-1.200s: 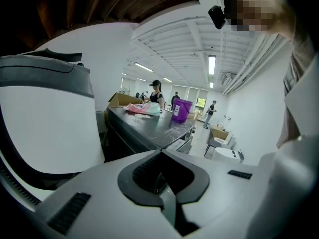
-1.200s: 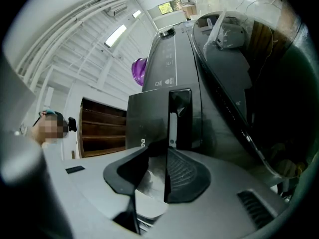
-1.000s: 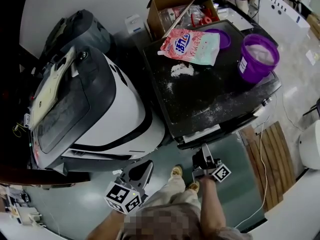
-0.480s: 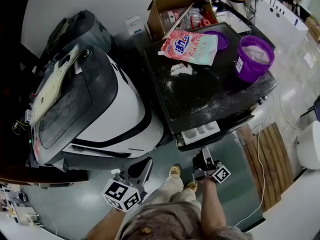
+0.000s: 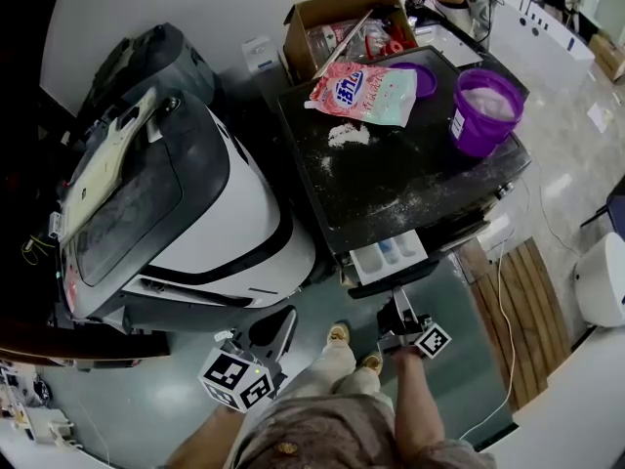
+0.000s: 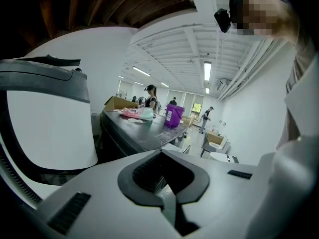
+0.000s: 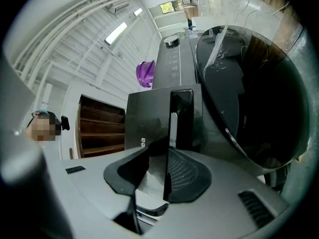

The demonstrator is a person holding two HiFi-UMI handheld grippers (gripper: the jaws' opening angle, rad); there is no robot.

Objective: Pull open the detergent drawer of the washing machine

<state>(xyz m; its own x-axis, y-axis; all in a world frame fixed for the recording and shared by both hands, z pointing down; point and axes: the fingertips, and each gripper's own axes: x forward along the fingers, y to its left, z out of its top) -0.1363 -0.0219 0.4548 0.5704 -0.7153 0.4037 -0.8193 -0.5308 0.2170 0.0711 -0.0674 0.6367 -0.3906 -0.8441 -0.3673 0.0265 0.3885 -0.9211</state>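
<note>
The black washing machine (image 5: 410,179) stands ahead of me, its top dusted with white powder. Its detergent drawer (image 5: 391,254) is slid out toward me, with white compartments showing. My right gripper (image 5: 398,306) is shut on the drawer's black front panel (image 7: 159,118), which stands edge-on between the pads in the right gripper view, where the right gripper (image 7: 167,158) also shows. My left gripper (image 5: 278,328) hangs low to the left, shut and holding nothing; in the left gripper view the left gripper (image 6: 159,168) points past the machine's top (image 6: 144,133).
A pink detergent bag (image 5: 366,94), spilled powder (image 5: 349,135) and a purple bucket (image 5: 485,110) sit on the machine's top. A cardboard box (image 5: 337,22) is behind it. A large white-and-black appliance (image 5: 186,213) stands at the left, a wooden pallet (image 5: 513,291) at the right. My feet are just below the drawer.
The drawer has come farther out of the machine, exposing more of its white compartments, with the right gripper still on its front. The left gripper has barely shifted.
</note>
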